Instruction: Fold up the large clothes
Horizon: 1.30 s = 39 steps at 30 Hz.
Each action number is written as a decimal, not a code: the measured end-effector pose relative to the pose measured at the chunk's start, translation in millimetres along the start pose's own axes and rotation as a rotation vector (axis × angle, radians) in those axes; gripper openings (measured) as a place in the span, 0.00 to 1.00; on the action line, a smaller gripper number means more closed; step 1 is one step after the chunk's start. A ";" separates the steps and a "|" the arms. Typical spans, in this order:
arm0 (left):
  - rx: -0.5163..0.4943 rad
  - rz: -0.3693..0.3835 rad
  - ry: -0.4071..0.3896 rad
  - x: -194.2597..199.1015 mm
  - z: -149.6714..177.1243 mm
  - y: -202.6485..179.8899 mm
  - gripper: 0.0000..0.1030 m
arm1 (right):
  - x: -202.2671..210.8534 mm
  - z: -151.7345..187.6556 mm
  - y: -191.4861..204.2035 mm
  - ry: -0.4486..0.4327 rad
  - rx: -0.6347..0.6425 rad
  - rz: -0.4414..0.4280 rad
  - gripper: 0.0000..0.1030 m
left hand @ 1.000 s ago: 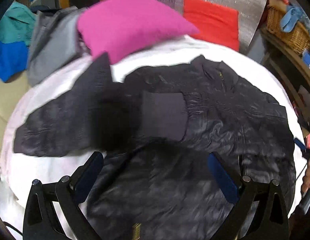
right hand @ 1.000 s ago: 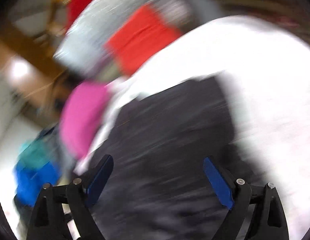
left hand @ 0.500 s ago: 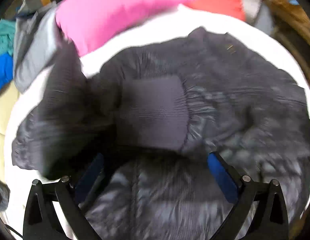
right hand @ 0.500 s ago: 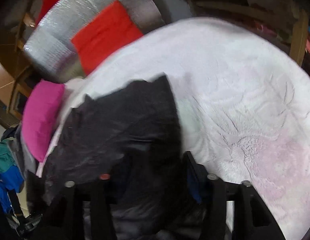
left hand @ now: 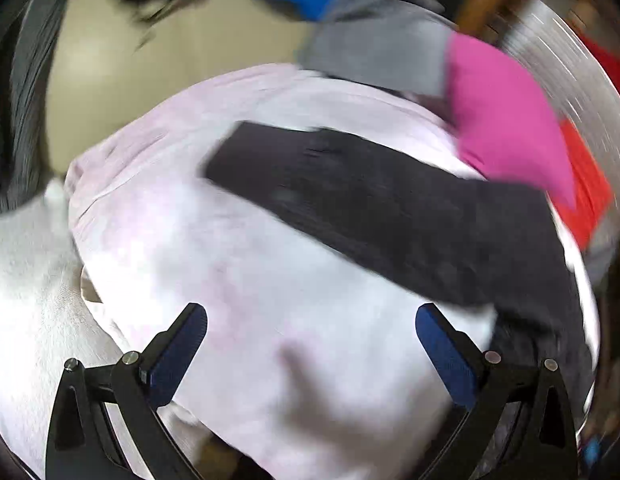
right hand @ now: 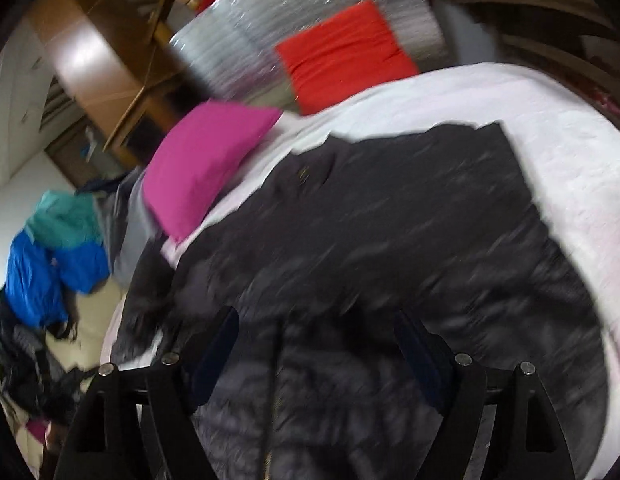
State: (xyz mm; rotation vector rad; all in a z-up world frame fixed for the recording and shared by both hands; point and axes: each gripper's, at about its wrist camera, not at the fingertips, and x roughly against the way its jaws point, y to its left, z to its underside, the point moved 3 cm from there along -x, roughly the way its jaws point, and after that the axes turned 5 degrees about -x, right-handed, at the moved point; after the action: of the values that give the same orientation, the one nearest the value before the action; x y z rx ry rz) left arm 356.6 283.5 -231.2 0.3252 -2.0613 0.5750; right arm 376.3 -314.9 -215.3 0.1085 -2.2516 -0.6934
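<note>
Fingers [left hand: 182, 344] over bedspread [left hand: 270, 280]; jacket [right hand: 389, 240] body right-view only.

1. jacket [right hand: 389, 240]: black, faintly shiny.
2. bed cover [left hand: 270, 300]: white with a pale pink tint.
3. pillow [right hand: 202, 164]: magenta.
4. cushion [right hand: 341, 56]: red.
5. heap of clothes [right hand: 50, 252]: blue and teal.
6. gripper pads [left hand: 178, 348]: dark blue.

A home bedroom: white-covered bed [right hand: 549, 128], pink pillow [right hand: 202, 164], wooden wardrobe [right hand: 94, 68].
</note>
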 end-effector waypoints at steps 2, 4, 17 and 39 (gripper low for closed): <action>0.068 0.012 -0.006 -6.5 -11.9 20.7 0.98 | -3.0 11.5 9.8 0.011 0.026 0.004 0.80; 0.137 0.041 -0.013 -15.2 -24.1 37.5 0.92 | 1.2 18.3 9.6 0.011 0.037 0.008 0.80; 0.353 0.130 -0.039 -70.7 -67.6 55.6 0.81 | 19.3 26.8 -18.3 0.006 -0.006 0.060 0.80; -0.330 0.293 -0.283 75.5 -75.4 -186.5 0.20 | 47.0 26.0 -54.7 -0.064 -0.081 0.028 0.80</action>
State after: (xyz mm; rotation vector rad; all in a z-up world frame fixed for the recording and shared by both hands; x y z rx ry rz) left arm 454.5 163.0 -82.7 -0.0984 -2.4541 0.3641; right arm 317.8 -363.0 -227.4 0.0149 -2.2784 -0.7815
